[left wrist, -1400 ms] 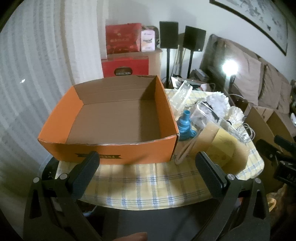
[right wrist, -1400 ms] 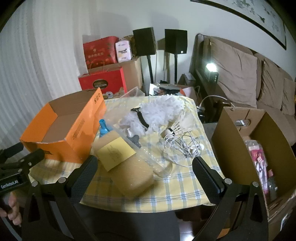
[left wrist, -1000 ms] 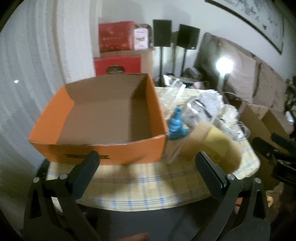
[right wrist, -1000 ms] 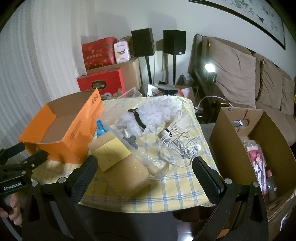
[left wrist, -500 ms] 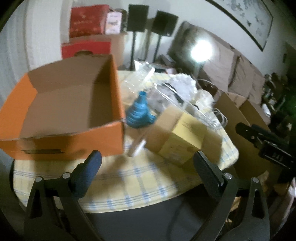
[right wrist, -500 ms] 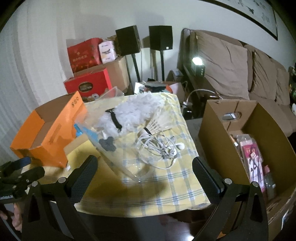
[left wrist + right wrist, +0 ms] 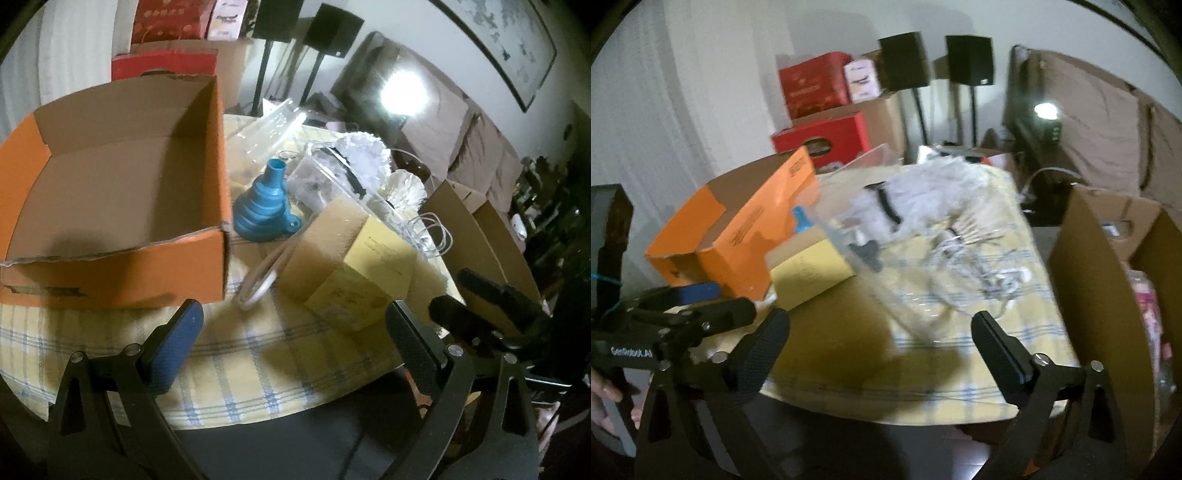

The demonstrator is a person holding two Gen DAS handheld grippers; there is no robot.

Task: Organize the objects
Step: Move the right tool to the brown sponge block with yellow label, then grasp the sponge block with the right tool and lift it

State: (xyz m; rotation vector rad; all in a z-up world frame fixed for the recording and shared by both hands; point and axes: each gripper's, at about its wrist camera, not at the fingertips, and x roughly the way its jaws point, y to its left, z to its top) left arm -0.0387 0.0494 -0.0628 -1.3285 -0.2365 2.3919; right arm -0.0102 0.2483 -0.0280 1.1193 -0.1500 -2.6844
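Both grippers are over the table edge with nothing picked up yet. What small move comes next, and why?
Probably ease the left gripper forward onto the yellow-labelled box. Its fingers stand open and empty with that box just ahead. The orange box beside it is empty. The right gripper, its jaws closing on nothing, faces blurred clutter.

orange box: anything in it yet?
Empty. The left wrist view looks straight into the orange box: bare cardboard floor, only a shadow. The blue funnel stands outside, beside its wall.
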